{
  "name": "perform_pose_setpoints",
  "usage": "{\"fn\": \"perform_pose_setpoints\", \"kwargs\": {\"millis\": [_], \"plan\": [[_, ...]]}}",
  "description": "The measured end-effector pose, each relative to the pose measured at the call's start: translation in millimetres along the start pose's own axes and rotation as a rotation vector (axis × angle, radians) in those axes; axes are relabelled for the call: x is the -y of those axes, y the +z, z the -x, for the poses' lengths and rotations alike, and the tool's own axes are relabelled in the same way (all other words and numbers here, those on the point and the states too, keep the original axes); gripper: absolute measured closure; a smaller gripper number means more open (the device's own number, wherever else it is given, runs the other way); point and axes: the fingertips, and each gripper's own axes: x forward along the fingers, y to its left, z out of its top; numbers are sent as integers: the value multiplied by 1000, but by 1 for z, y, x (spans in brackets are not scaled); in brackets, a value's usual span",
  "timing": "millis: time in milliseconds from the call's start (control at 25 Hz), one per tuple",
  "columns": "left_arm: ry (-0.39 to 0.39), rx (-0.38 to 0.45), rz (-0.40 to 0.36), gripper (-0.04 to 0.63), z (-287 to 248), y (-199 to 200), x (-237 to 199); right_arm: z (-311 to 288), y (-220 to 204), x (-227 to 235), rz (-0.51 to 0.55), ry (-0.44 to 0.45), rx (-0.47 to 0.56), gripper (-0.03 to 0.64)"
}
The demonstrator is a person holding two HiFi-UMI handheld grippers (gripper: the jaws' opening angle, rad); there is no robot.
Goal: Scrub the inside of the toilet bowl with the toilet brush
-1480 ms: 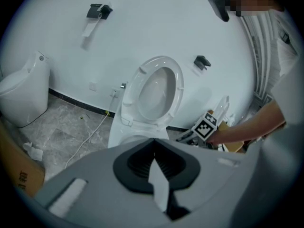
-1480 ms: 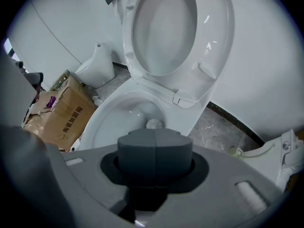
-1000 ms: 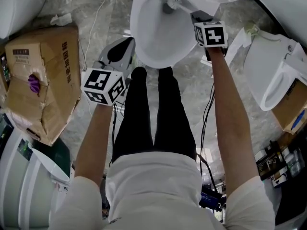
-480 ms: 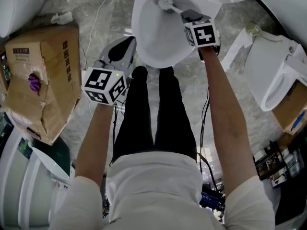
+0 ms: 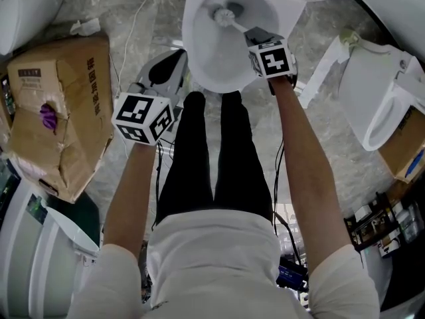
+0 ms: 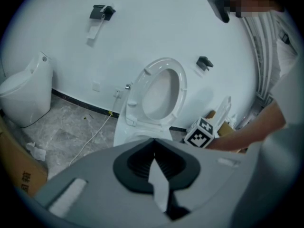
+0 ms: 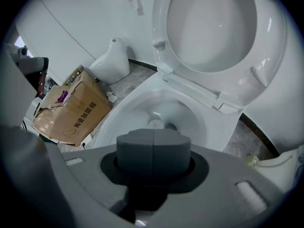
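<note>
The right gripper (image 5: 253, 36) is clenched on the handle of the toilet brush (image 5: 222, 15). In the right gripper view its jaws meet along a single seam, and the pale brush head (image 7: 156, 123) shows just past them, low inside the toilet bowl (image 7: 192, 125). In the head view the brush head lies in the upper part of the bowl (image 5: 188, 42), at top centre of the frame, and the handle slants down-right into the gripper.

The left gripper (image 5: 174, 62) hangs left of the bowl over the floor, touching nothing. Its own view shows the left gripper (image 6: 154, 158) with the black pads closed at the tips. A pale sliver runs along the seam — what it is cannot be made out.

A dented cardboard box (image 5: 60, 105) with a purple scrap (image 5: 46, 117) on it sits at the left. A loose toilet seat (image 5: 378, 105) lies at the right, well apart from the bowl. A thin cable (image 5: 133, 25) trails over the marble floor (image 5: 126, 12) at upper left. The bowl's own seat (image 7: 213, 27) stands raised.

The person's black trousers (image 5: 212, 158) cover the floor in front of the bowl, and the right gripper's jaws hide most of the handle in its own view.
</note>
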Motion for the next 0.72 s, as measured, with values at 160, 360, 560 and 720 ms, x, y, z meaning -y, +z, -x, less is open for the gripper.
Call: {"fn": "perform_pose_setpoints", "kwargs": {"millis": [160,360,560,720], "plan": [[-10,-2,-11,604,3,0,2,1,-20,-4,-7,3,-17,471],[-31,-3,-31,604,7,3,8,10,-40,-4,-30,-12,-35,471],[-53,-2,-57,604,11,9,19,33,-51,-4,-67,-18,-8,471],[-79,7,-80,604,15,20,34,64,-60,-5,-101,-25,12,471]]}}
